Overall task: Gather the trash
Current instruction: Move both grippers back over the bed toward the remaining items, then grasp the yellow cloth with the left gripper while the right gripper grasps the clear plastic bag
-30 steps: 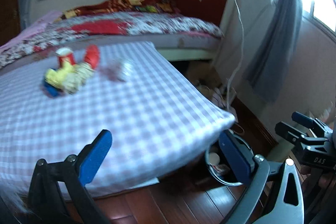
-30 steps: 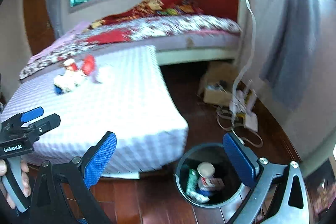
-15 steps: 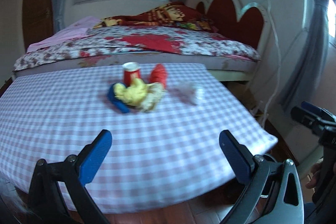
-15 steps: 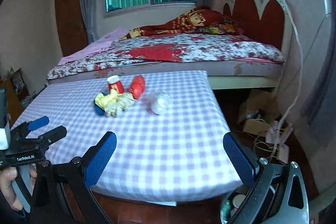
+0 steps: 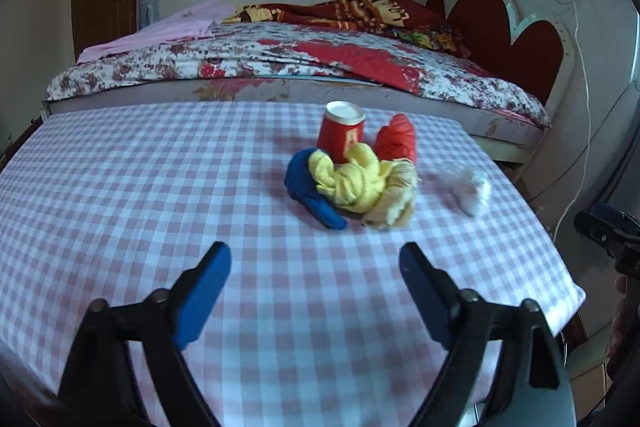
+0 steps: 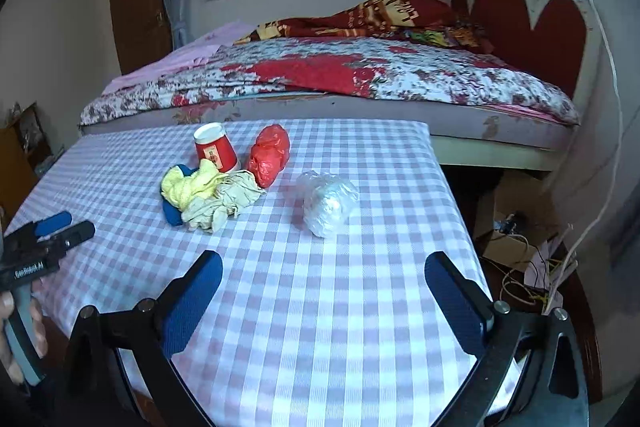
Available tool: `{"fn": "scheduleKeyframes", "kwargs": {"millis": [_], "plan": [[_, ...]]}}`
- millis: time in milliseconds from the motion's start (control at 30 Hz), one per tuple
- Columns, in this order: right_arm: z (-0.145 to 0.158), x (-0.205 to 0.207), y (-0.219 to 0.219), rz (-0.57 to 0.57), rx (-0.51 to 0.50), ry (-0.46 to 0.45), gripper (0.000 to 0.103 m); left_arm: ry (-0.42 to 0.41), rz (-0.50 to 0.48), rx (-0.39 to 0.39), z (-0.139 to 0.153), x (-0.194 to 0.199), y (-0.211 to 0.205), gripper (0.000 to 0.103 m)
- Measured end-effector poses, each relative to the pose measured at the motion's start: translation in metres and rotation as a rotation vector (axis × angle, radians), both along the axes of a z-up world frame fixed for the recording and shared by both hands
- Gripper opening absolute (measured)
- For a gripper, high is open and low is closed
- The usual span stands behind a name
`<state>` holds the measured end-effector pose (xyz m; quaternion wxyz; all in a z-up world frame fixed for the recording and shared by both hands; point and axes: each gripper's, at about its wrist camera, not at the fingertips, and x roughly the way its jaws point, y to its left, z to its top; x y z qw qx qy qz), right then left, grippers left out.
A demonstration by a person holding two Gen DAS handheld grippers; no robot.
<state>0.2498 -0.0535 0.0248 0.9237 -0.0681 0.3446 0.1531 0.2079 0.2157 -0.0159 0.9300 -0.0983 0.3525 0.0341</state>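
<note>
Hand-held gripper (image 6: 320, 291) open above checked table (image 6: 320, 327), bedroom.

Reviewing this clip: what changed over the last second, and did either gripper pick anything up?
Both grippers swung away from the floor bin, now out of view, to face the trash pile on the checked table. The left gripper and right gripper stayed open and empty. The red cup, red bag, gloves and clear wad did not move.
</note>
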Motion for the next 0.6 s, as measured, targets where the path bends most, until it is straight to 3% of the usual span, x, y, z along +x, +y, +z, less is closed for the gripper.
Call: {"fn": "scheduleKeyframes", "kwargs": {"millis": [167, 400, 500, 600], "plan": [[-0.016, 0.036, 0.007, 0.001, -0.011, 0.028, 0.094, 0.048, -0.018, 0.015, -0.017, 0.032, 0.003, 0.070], [-0.047, 0.076, 0.017, -0.009, -0.032, 0.095, 0.091, 0.157, -0.043, 0.036, -0.052, 0.076, 0.007, 0.066], [-0.053, 0.086, 0.018, -0.018, -0.024, 0.102, 0.090, 0.084, -0.032, 0.015, -0.034, 0.076, 0.008, 0.064], [-0.055, 0.094, 0.020, -0.023, -0.016, 0.093, 0.087, 0.065, -0.066, 0.019, -0.029, 0.086, -0.003, 0.064]]}}
